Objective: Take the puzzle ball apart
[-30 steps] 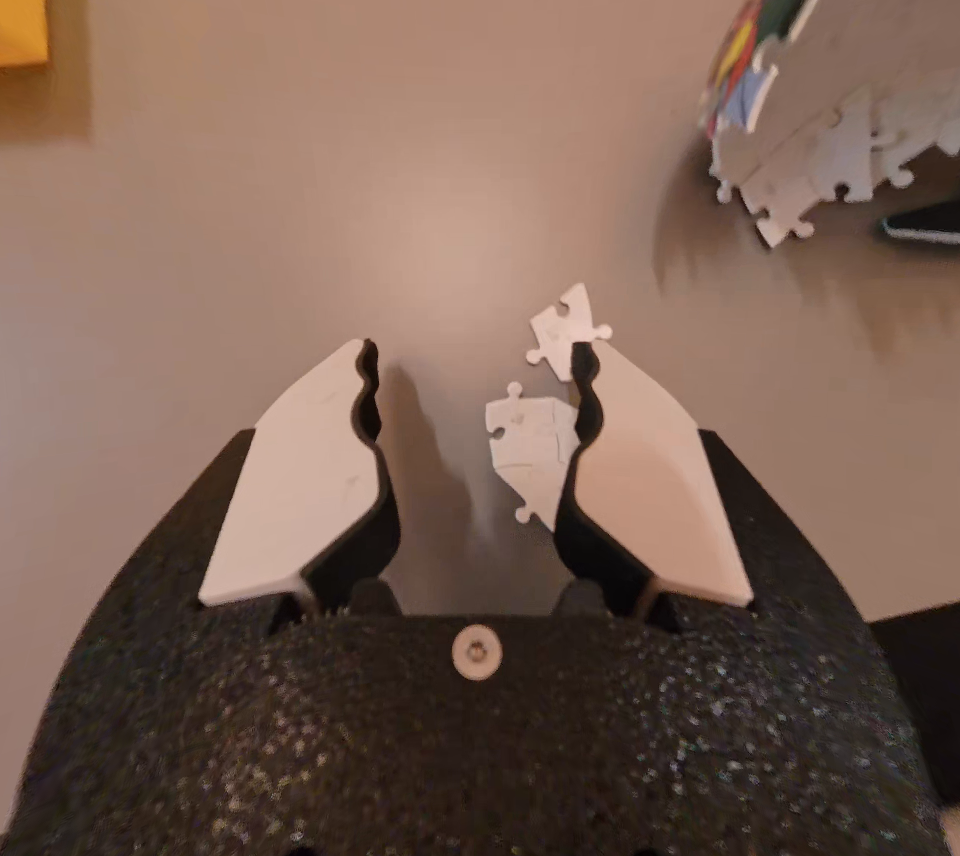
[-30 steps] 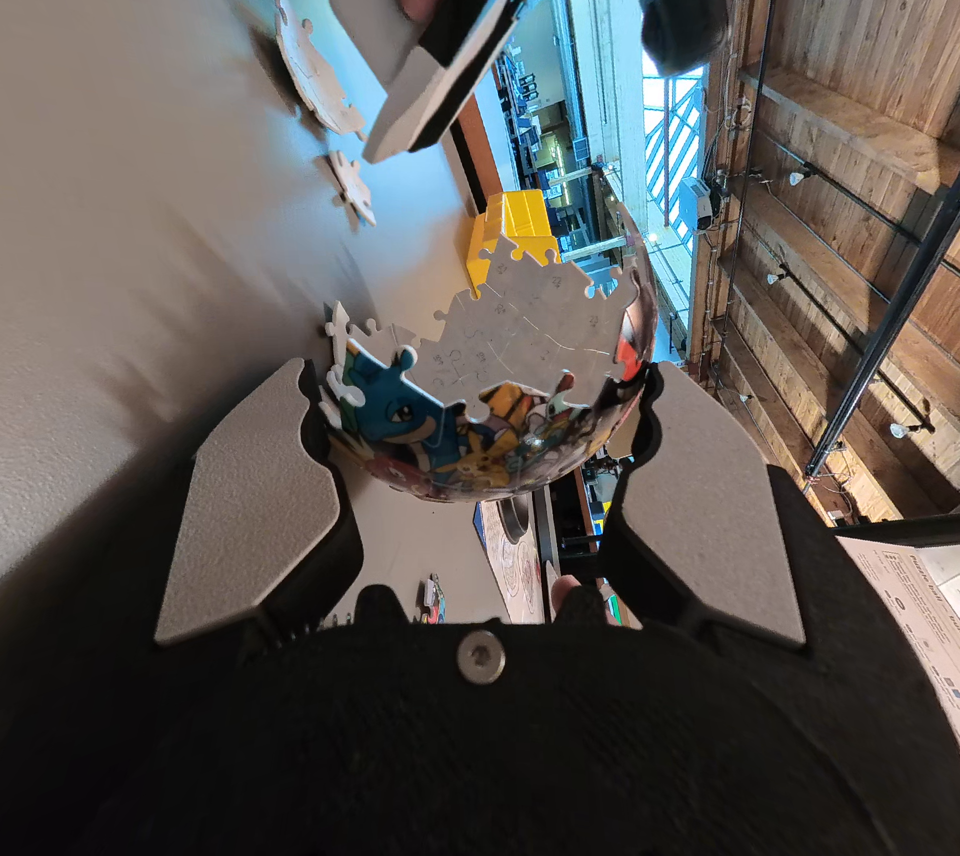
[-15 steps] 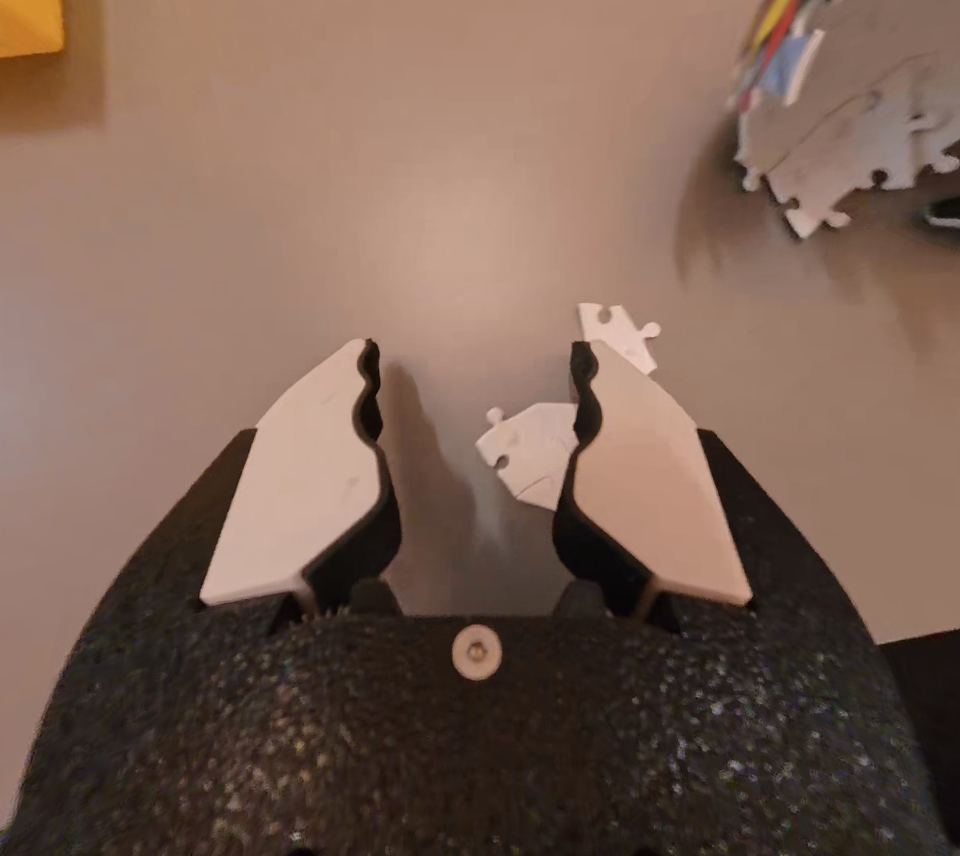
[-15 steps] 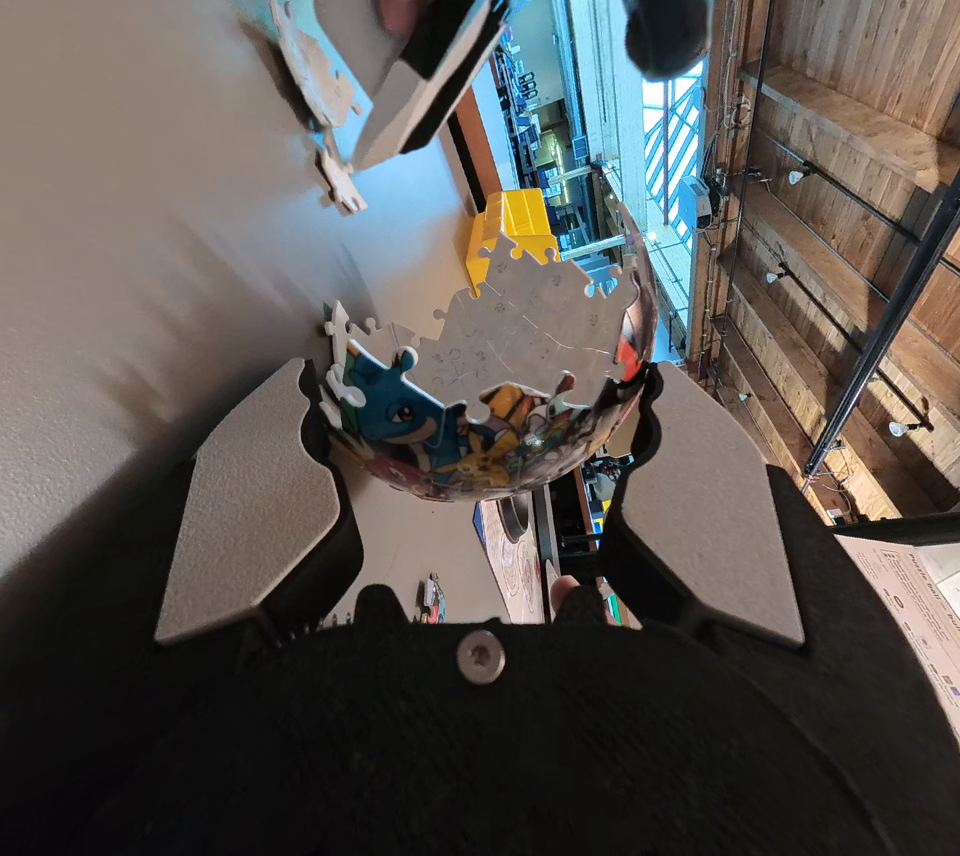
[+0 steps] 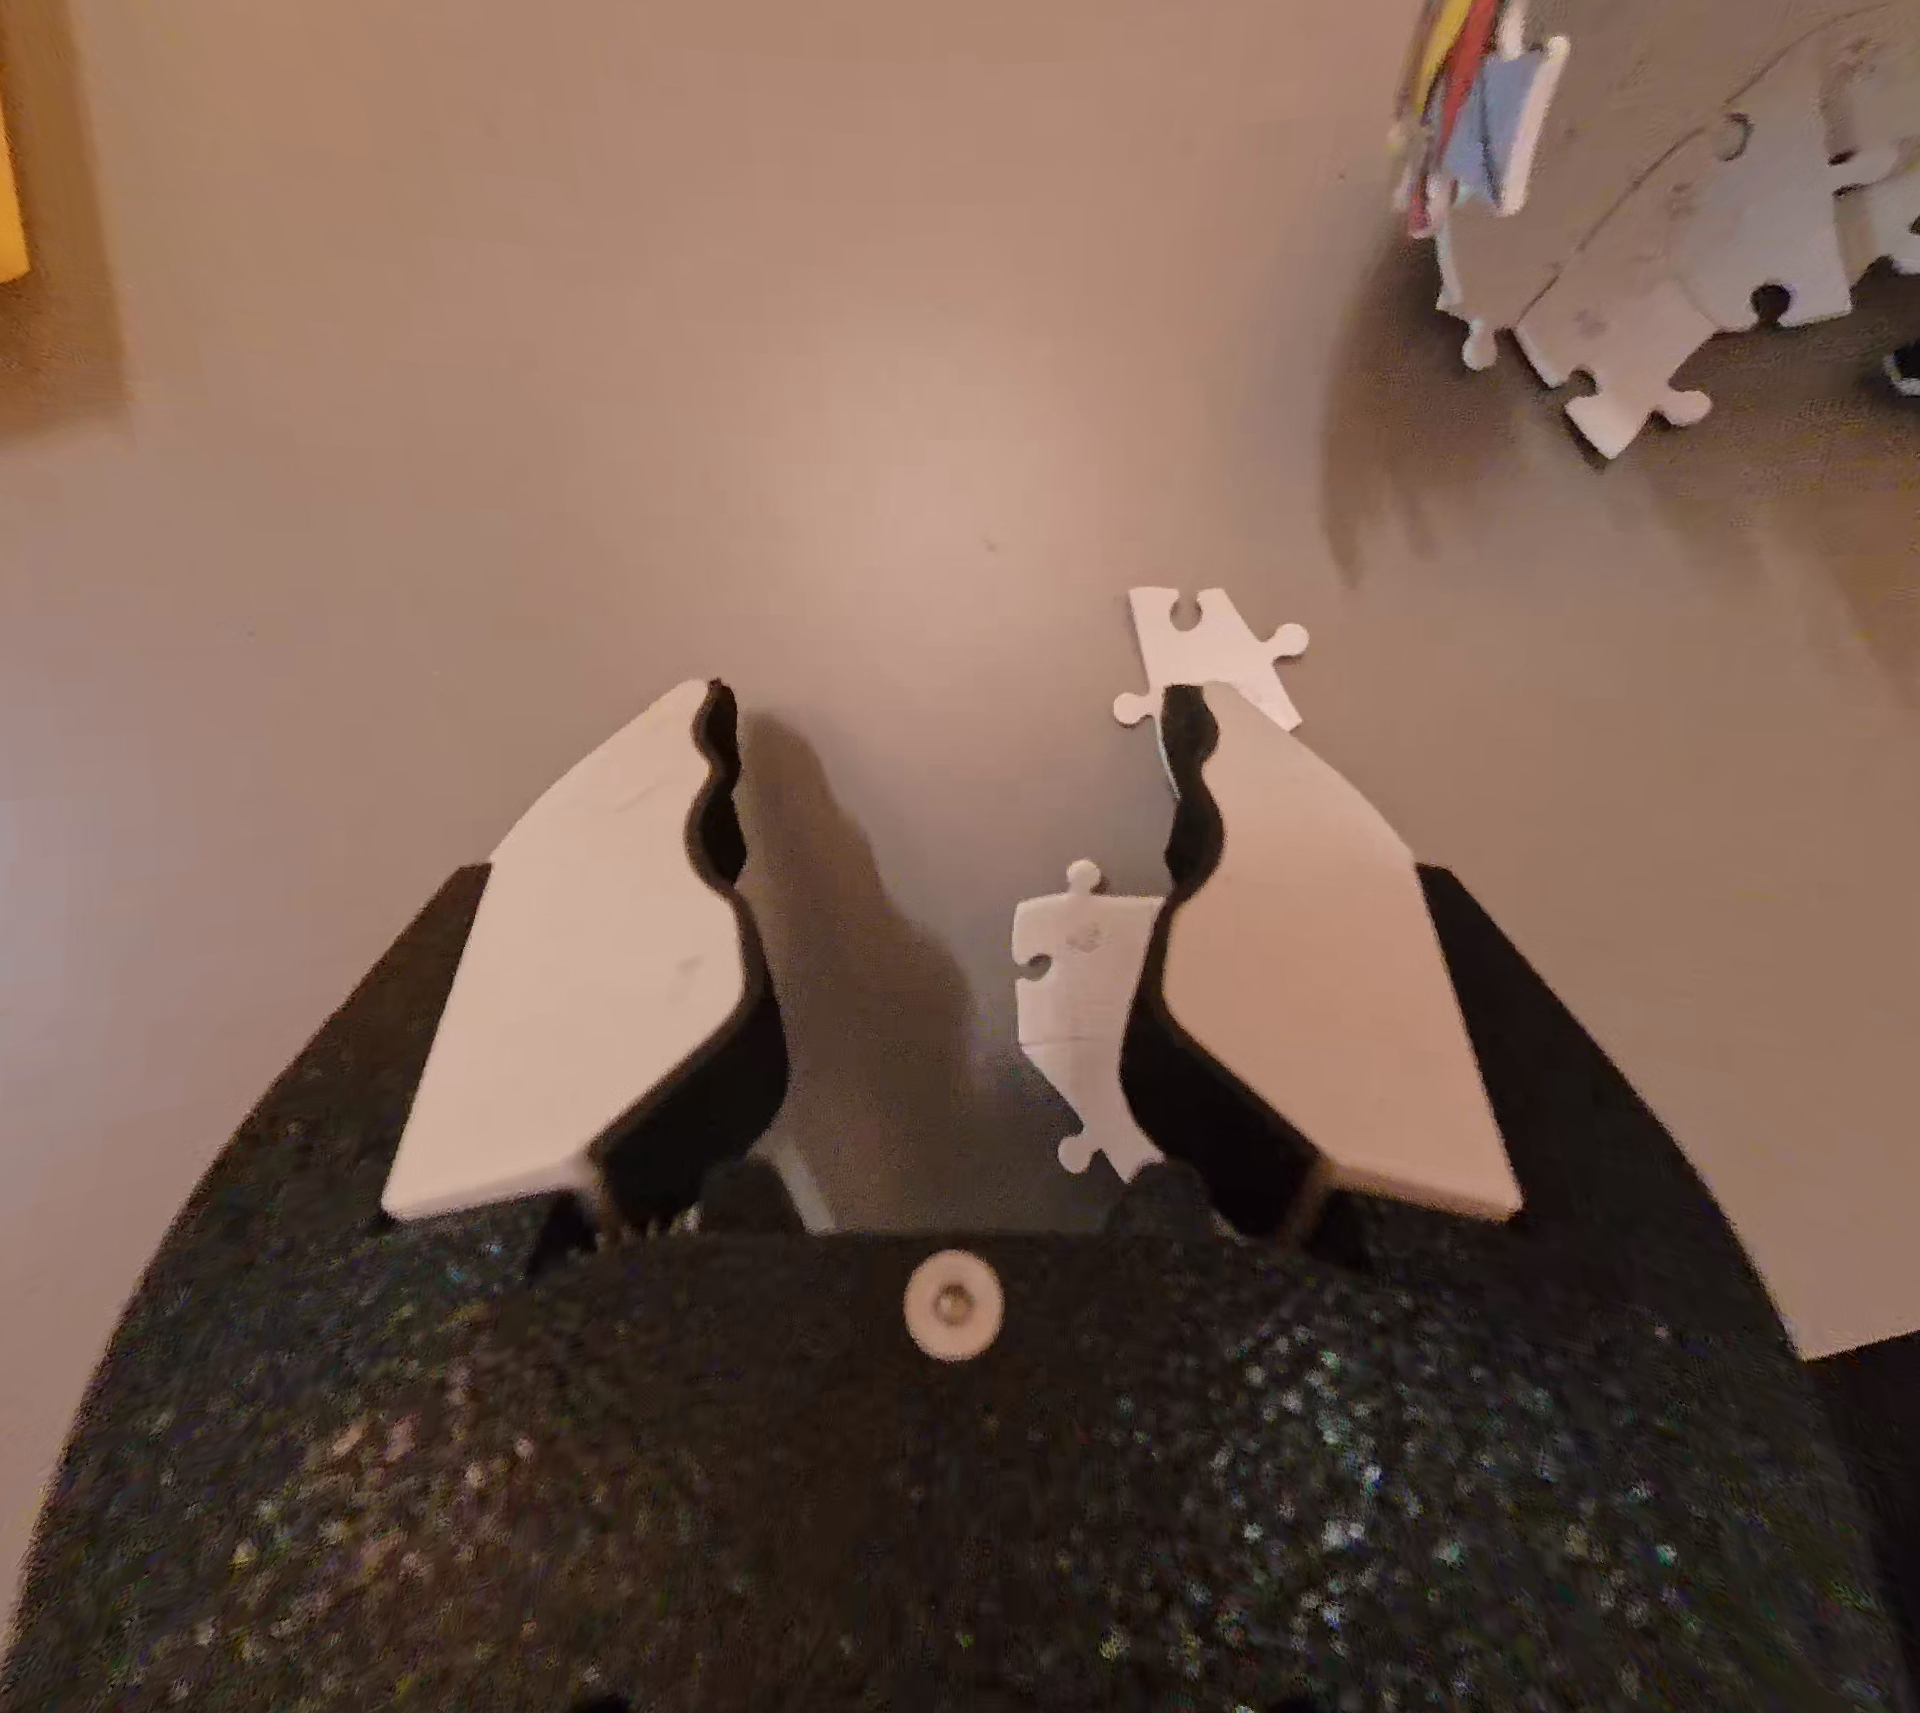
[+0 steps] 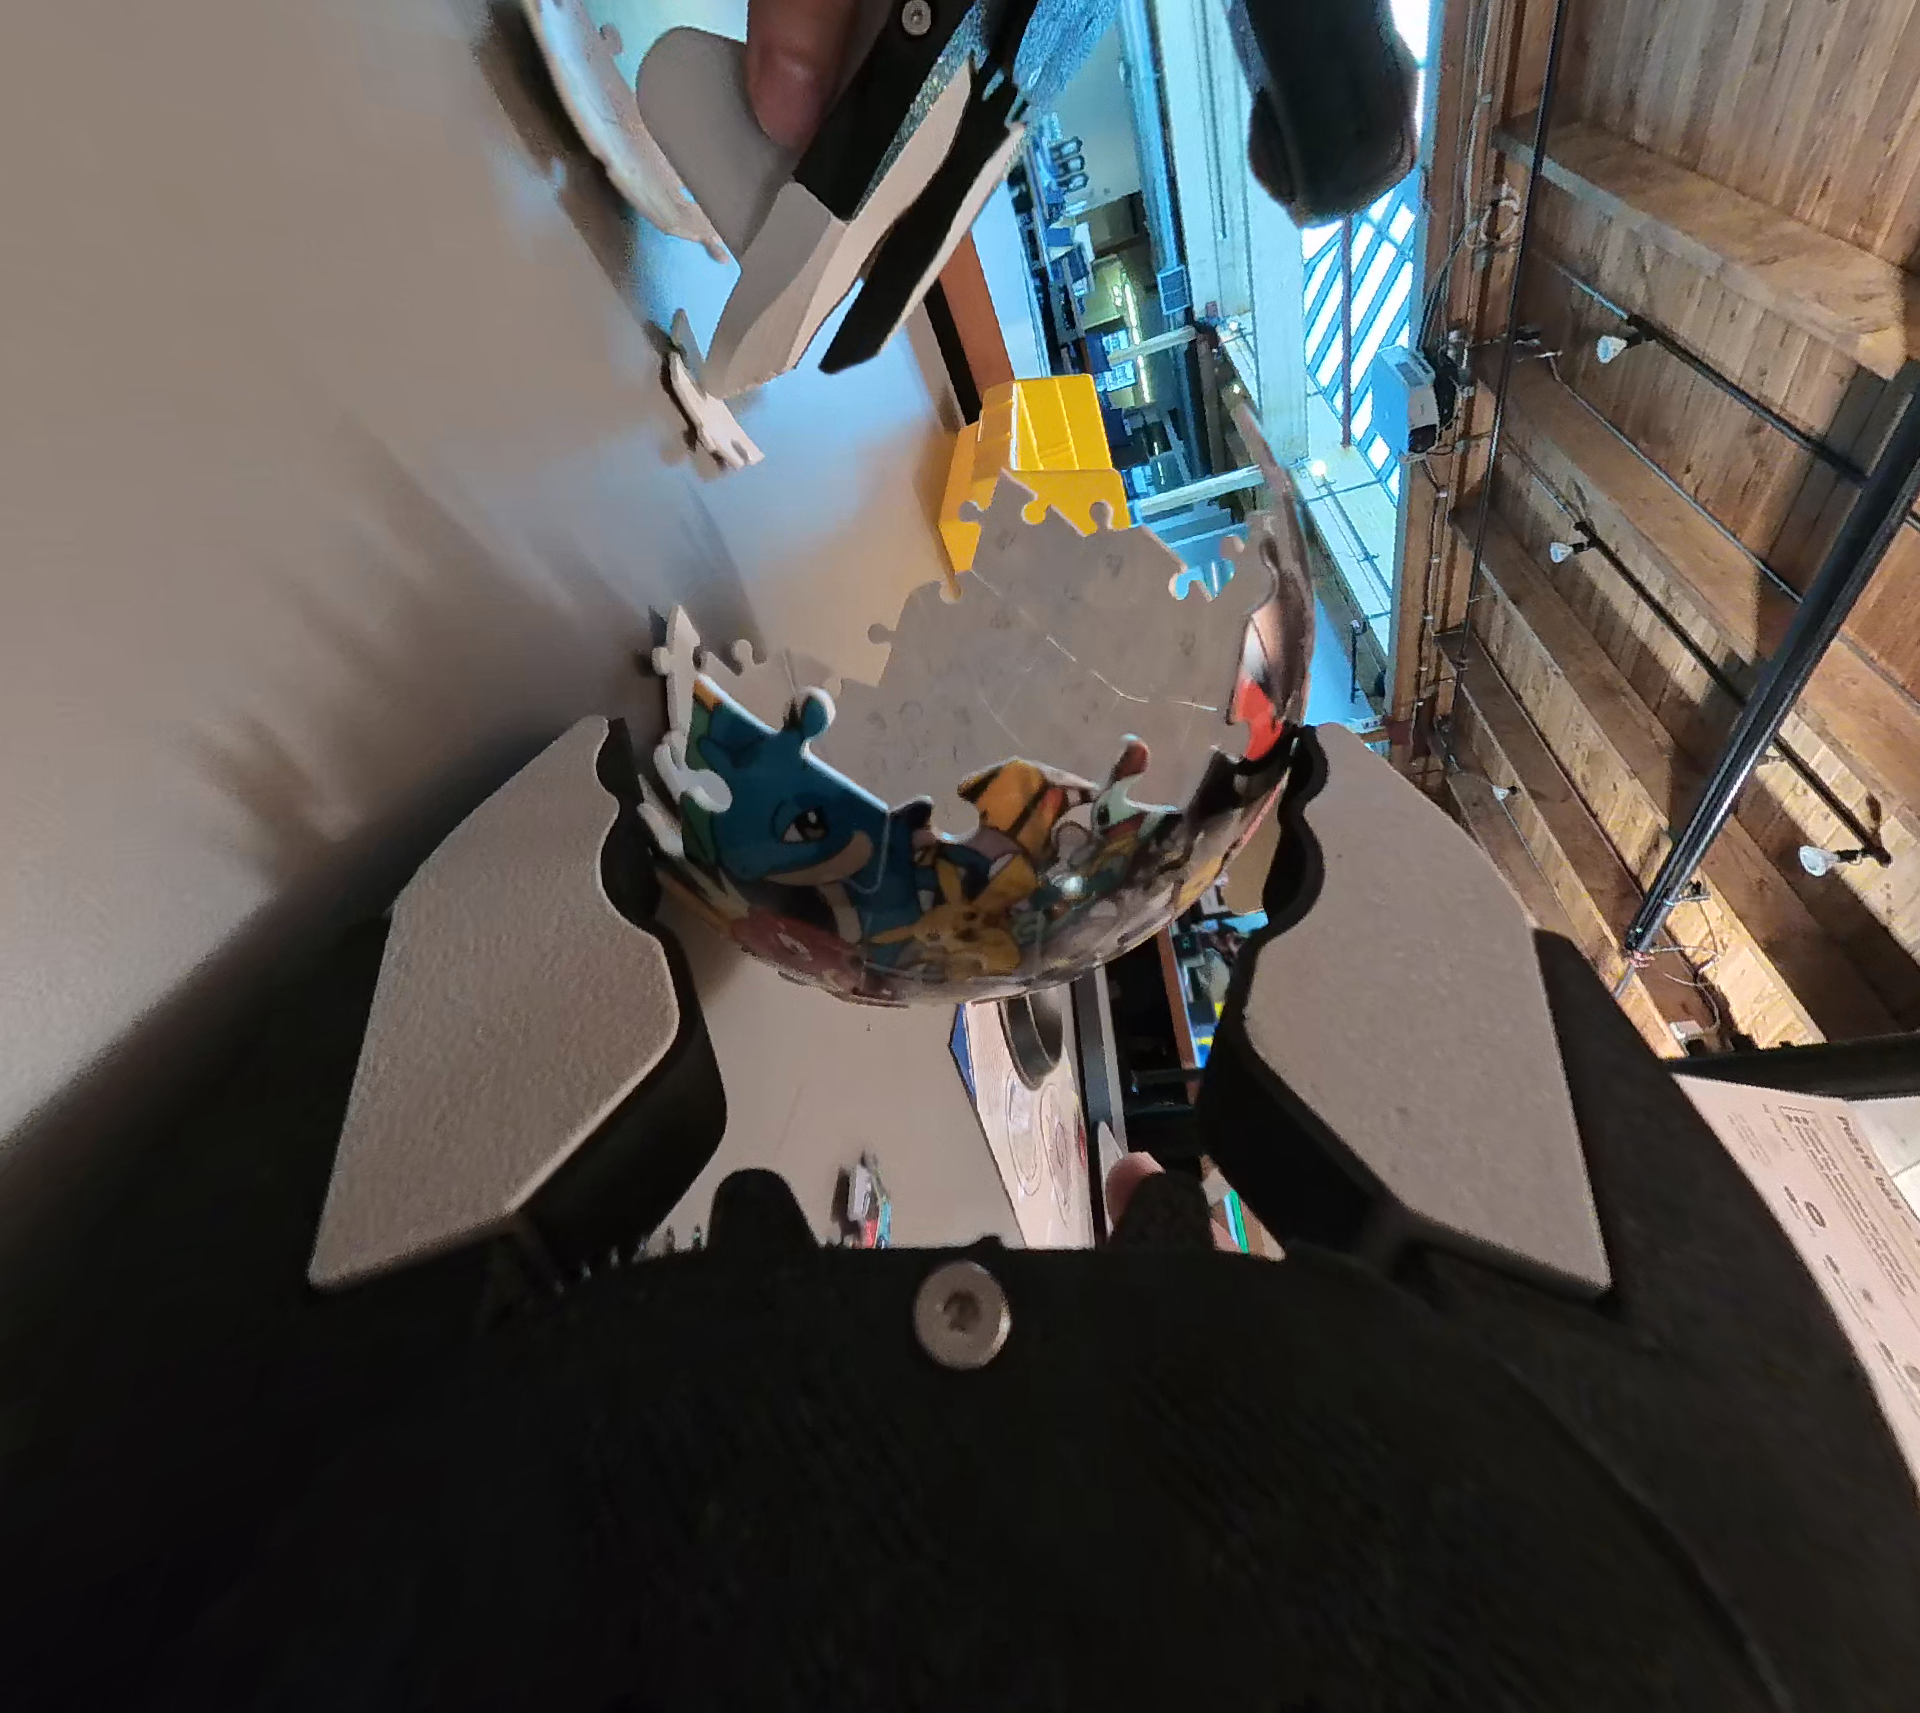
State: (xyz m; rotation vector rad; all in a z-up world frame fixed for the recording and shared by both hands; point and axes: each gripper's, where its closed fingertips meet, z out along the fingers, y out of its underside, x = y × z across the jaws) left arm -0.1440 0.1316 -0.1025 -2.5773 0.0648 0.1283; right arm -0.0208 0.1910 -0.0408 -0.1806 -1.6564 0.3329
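The puzzle ball (image 6: 1039,707) is a half-open shell, with cartoon pictures outside and grey inside. My right gripper (image 6: 956,759) is shut on it, one finger on each side, next to the grey table (image 6: 260,416). The shell also shows at the top right of the left wrist view (image 5: 1662,136). My left gripper (image 5: 951,707) is open and empty, low over the table (image 5: 727,209). A loose white piece (image 5: 1210,640) lies at its right fingertip. A white chunk of joined pieces (image 5: 1081,988) lies between the fingers, partly under the right one. The left gripper (image 6: 779,375), held by a hand, also shows in the right wrist view.
A yellow box (image 6: 1039,437) stands on the table beyond the ball and shows at the left edge of the left wrist view (image 5: 8,105). The loose chunk (image 6: 592,94) and single piece (image 6: 712,416) lie under the left gripper. A printed sheet (image 6: 1808,1196) lies at the right.
My left gripper has moved a little toward the ball and stays open; the loose pieces have shifted in its view. My right gripper still holds the ball in the same place.
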